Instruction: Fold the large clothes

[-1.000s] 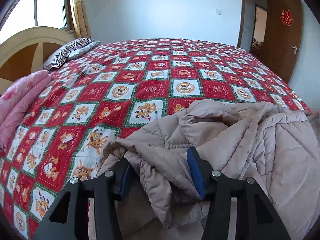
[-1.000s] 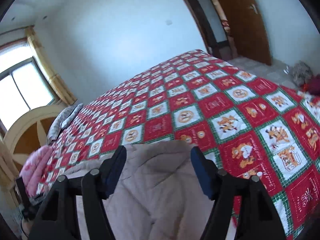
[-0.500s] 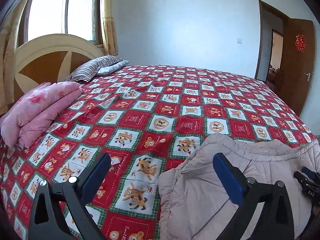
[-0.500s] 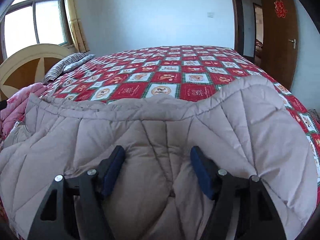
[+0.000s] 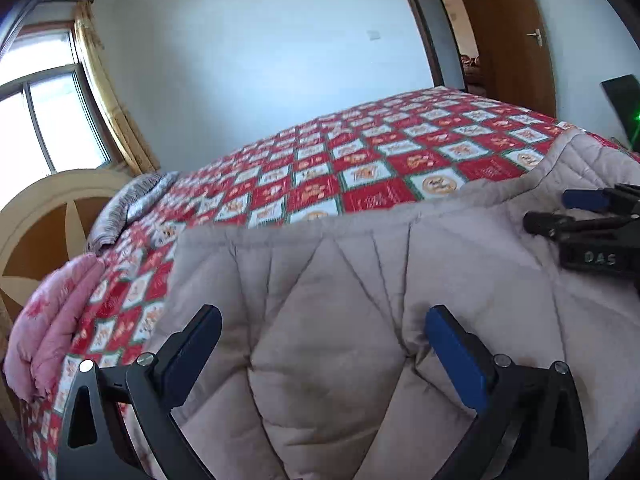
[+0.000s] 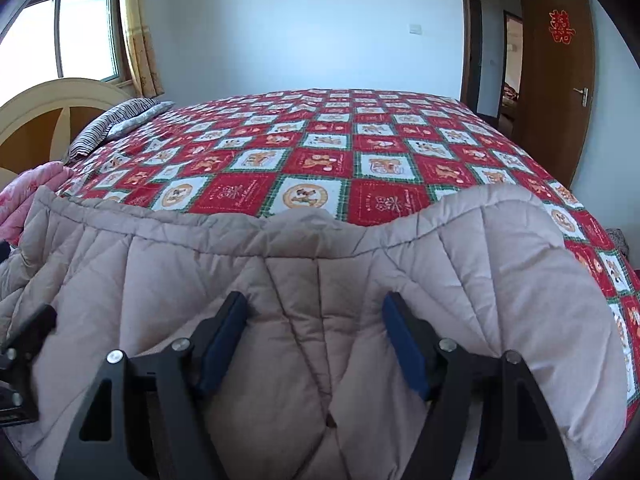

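Note:
A beige quilted coat point(image 5: 340, 280) lies spread on the near part of the bed, its top edge running across both views. My left gripper point(image 5: 322, 320) hovers over the coat's left half, jaws wide open and pressing on nothing. My right gripper point(image 6: 314, 304) sits low on the coat point(image 6: 400, 256). A thick puffed bunch of padding fills the gap between its blue pads, which press it from both sides. In the left wrist view the right gripper point(image 5: 560, 211) shows at the right edge, resting on the coat. A finger of the left gripper point(image 6: 34, 322) shows at the right wrist view's left edge.
The bed wears a red, white and green patchwork quilt point(image 6: 312, 152). A folded pink blanket point(image 5: 52, 328) lies at its left edge, with a striped pillow point(image 6: 112, 128) by the rounded headboard point(image 6: 48, 108). A brown door point(image 6: 556, 92) stands open at the far right.
My left gripper let go of the crumpled coat fold, opened wide, swung left and came back over the coat. The right gripper came down, and the coat now lies spread flat.

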`<action>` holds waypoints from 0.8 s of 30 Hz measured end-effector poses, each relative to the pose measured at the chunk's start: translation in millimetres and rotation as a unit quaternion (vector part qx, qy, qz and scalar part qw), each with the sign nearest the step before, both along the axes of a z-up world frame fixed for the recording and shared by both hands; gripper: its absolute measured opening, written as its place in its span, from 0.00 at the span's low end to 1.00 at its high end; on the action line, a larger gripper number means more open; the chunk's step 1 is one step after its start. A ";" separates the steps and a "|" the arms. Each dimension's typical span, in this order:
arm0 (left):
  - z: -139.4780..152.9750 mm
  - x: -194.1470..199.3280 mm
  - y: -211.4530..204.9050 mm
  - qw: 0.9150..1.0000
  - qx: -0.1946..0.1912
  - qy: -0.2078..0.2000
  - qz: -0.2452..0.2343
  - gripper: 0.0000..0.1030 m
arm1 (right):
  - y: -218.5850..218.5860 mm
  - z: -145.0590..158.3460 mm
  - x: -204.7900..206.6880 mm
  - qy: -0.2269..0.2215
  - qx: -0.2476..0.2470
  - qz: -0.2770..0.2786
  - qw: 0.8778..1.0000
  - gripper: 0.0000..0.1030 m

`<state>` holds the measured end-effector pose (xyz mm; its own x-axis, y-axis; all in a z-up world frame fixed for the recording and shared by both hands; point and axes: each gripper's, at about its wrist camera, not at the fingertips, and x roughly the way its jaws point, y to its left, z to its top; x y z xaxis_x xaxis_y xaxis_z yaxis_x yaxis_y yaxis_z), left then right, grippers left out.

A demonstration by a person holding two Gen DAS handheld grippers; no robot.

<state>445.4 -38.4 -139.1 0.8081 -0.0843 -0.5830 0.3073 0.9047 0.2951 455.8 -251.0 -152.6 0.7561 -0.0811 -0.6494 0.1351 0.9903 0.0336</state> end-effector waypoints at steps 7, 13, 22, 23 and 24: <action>-30.5 26.8 18.6 0.996 -0.072 0.051 0.029 0.99 | -1.7 -11.4 11.3 0.005 0.009 0.006 1.000 0.75; -41.1 32.5 17.6 0.994 -0.082 0.061 0.036 0.99 | -1.0 -18.7 19.7 0.026 0.007 0.003 1.000 0.77; -46.4 35.6 19.6 0.993 -0.083 0.074 0.042 0.99 | 10.5 3.1 -5.4 -0.001 -0.014 -0.002 1.000 0.78; -46.3 36.5 19.8 0.993 -0.083 0.074 0.043 0.99 | 15.8 7.3 -13.0 -0.013 -0.011 0.008 1.000 0.78; -46.5 36.8 19.8 0.993 -0.083 0.075 0.043 0.99 | 22.3 9.7 -19.3 -0.019 -0.011 0.020 1.000 0.79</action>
